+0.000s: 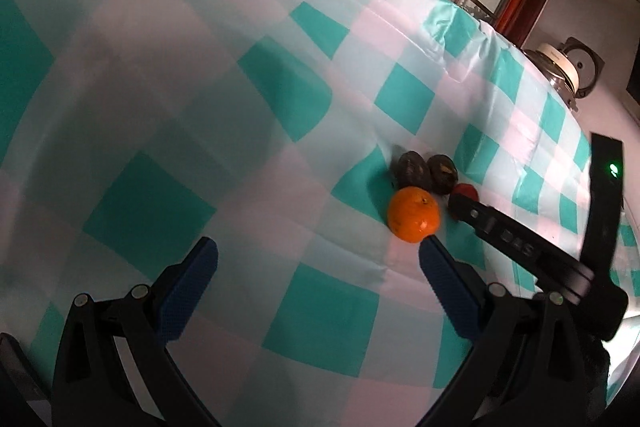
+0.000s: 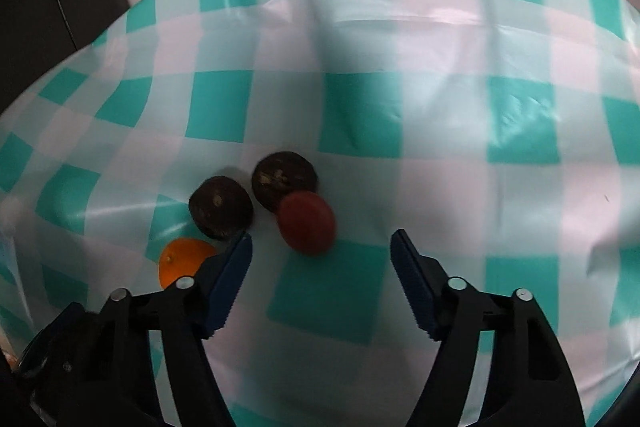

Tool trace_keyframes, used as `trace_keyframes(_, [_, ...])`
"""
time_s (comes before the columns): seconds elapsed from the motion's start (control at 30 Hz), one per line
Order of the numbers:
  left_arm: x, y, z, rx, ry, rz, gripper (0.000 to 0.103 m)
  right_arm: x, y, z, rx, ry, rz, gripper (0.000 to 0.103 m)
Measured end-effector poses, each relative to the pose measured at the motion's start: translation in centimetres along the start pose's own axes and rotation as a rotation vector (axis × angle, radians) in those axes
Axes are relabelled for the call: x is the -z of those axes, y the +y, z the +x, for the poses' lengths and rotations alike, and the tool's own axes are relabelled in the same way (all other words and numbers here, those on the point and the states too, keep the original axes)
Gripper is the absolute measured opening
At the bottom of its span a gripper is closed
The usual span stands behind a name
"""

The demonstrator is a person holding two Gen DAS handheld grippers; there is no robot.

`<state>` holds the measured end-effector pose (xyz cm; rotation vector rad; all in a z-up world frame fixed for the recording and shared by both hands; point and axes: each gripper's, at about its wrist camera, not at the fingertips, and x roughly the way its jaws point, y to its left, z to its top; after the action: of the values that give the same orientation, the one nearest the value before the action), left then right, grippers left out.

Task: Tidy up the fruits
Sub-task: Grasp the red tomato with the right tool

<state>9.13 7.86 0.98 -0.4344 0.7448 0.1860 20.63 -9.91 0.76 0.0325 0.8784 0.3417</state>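
From the right wrist, the orange is half hidden behind the right gripper's finger. From the left wrist, the red fruit peeks out from behind the other gripper's black arm, so only its top shows. The two dark fruits are blurry, maybe passion fruits.

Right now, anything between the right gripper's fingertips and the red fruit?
No. Right wrist view: only bare checked tablecloth between the open right gripper and the red fruit.
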Motion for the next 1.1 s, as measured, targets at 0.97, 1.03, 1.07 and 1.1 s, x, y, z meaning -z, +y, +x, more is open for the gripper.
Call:
trace_keyframes(0.97, [0.3, -7.1, 1.7, 0.074, 0.036, 0.320, 0.101, 7.8, -7.3, -8.7, -0.153, -0.237, 0.466, 0.031])
trace_keyframes(1.03, [-0.3, -8.9, 2.8, 0.034, 0.044, 0.397, 0.101, 8.1, -8.2, -8.8, -0.157, -0.247, 0.504, 0.031])
trace_keyframes(1.07, [-0.8, -10.1, 3.7, -0.002, 0.046, 0.453, 0.101, 8.2, -8.4, -8.9, -0.161, -0.250, 0.518, 0.031])
trace_keyframes(1.1, [-1.2, -10.7, 4.4, -0.025, 0.048, 0.483, 0.101, 8.3, -8.6, -8.9, -0.162, -0.252, 0.527, 0.031])
